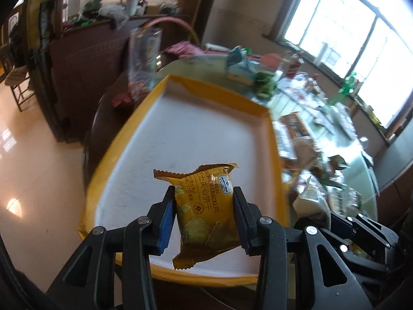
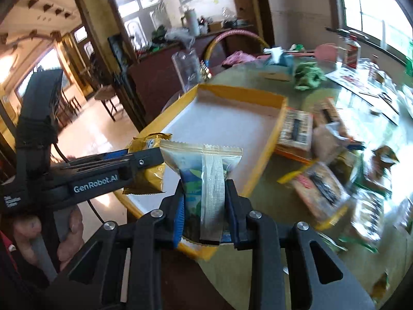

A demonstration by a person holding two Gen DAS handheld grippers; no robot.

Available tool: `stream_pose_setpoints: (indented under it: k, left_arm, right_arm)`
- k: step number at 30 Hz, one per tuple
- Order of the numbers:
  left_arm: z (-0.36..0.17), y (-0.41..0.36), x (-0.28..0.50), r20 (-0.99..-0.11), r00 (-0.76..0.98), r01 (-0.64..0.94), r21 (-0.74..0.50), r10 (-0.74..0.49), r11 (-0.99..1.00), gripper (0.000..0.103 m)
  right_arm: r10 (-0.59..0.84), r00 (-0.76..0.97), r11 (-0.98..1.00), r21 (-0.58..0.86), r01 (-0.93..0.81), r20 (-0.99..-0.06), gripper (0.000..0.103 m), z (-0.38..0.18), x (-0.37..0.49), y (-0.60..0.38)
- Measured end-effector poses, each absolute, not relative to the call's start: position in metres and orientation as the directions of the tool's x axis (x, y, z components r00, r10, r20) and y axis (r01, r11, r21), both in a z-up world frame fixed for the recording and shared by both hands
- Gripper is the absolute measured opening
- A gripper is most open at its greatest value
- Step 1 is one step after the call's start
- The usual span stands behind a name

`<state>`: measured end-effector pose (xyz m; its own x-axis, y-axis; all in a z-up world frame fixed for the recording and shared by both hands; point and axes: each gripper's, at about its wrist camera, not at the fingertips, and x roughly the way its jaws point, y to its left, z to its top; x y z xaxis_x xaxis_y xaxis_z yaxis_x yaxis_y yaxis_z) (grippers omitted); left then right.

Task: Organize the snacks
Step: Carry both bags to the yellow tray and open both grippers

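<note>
My left gripper [image 1: 204, 199] is shut on a yellow cracker packet [image 1: 204, 206] and holds it above the near part of a yellow-rimmed tray [image 1: 196, 131] with a white floor. My right gripper [image 2: 205, 188] is shut on a blue-green snack packet [image 2: 204, 180] with a silver back seam, held above the tray's near edge [image 2: 232, 118]. In the right wrist view the left gripper [image 2: 144, 160] shows at the left with the yellow packet [image 2: 149, 173]. Nothing lies inside the tray.
Several loose snack packets [image 2: 317, 180] lie on the glass-topped round table [image 2: 284, 227] right of the tray. A green cloth [image 2: 307, 76] and a tissue box [image 2: 278, 62] sit farther back. A clear bag [image 1: 144, 62] stands beyond the tray's far corner.
</note>
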<state>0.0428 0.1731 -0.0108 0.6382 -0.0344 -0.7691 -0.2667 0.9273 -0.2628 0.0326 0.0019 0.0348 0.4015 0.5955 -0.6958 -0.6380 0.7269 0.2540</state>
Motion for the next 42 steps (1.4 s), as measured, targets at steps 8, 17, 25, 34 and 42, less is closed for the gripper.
stream_pose_setpoints:
  k: [8, 17, 25, 34, 42]
  left_arm:
    - [-0.036, 0.187, 0.047, -0.810, 0.587, -0.307, -0.226, -0.003, 0.925, 0.042]
    - [-0.050, 0.201, 0.050, -0.831, 0.556, -0.349, -0.198, 0.032, 0.916, 0.042]
    - [-0.053, 0.202, 0.049, -0.833, 0.552, -0.354, -0.197, 0.034, 0.914, 0.043]
    - [-0.043, 0.200, 0.043, -0.800, 0.598, -0.367, -0.210, 0.057, 0.906, 0.078]
    - [-0.017, 0.182, 0.025, -0.703, 0.695, -0.385, -0.184, 0.152, 0.905, 0.084]
  right_arm:
    - [0.503, 0.415, 0.755, 0.153, -0.637, -0.758, 0.030, 0.008, 0.035, 0.045]
    - [0.461, 0.401, 0.764, 0.125, -0.633, -0.792, 0.031, -0.012, 0.039, 0.057]
    - [0.445, 0.399, 0.771, 0.116, -0.627, -0.801, 0.033, -0.016, 0.039, 0.060]
    - [0.489, 0.402, 0.767, 0.162, -0.620, -0.775, 0.064, -0.009, 0.039, 0.051]
    - [0.634, 0.468, 0.721, 0.252, -0.645, -0.616, 0.086, 0.030, 0.014, -0.013]
